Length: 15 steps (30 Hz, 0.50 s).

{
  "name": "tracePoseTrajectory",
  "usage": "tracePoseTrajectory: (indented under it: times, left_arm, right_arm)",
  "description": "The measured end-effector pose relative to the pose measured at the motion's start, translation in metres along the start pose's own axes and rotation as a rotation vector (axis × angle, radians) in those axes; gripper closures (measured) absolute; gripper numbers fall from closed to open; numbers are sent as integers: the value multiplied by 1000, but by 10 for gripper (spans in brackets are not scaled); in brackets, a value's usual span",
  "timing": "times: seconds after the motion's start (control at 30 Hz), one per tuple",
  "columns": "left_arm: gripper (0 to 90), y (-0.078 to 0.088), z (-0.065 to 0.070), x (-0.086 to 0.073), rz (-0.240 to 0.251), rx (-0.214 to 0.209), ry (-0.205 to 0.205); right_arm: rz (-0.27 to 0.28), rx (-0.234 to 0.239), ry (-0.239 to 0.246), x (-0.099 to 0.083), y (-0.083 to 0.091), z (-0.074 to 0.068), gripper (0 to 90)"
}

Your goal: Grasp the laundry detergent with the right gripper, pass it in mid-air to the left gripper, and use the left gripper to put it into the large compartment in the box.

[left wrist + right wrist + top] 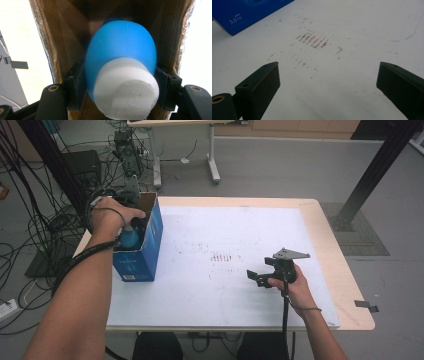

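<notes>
Item one: your left gripper (120,100) pinches a blue bulb (122,47) with a white neck, inside the open blue box (150,240). Item two: your right gripper (328,82) stands spread wide, nothing between, low over the white table (225,285), the box well off beyond it.

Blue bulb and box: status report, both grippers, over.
Left gripper shut on blue bulb, inside the box. Right gripper open, nothing between its fingers, over the bare mat. Nothing in the way.

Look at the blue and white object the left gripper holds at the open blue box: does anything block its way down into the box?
Nothing visible does. The left gripper is shut on the blue and white object, already between the brown inner walls of the blue box. The space beyond it looks dark, so the bottom cannot be judged.
</notes>
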<state>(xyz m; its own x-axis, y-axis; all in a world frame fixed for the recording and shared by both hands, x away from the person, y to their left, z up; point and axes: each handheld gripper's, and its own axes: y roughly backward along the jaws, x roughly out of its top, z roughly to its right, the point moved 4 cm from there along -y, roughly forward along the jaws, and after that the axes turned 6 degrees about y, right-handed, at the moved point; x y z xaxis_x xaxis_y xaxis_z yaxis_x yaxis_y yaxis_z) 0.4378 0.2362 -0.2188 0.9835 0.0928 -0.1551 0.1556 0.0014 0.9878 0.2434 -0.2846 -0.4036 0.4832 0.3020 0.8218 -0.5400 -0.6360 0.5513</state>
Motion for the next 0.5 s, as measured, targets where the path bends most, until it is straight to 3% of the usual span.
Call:
tracePoseTrajectory:
  times: [0.3,0.5]
  left_arm:
    - [367,11,0,-2,11,0,1]
    - [373,19,-4,-5,18,-32,5]
  right_arm:
    - [2,-1,-3,-1,1,0,46]
    - [5,0,-2,-2,1,0,46]
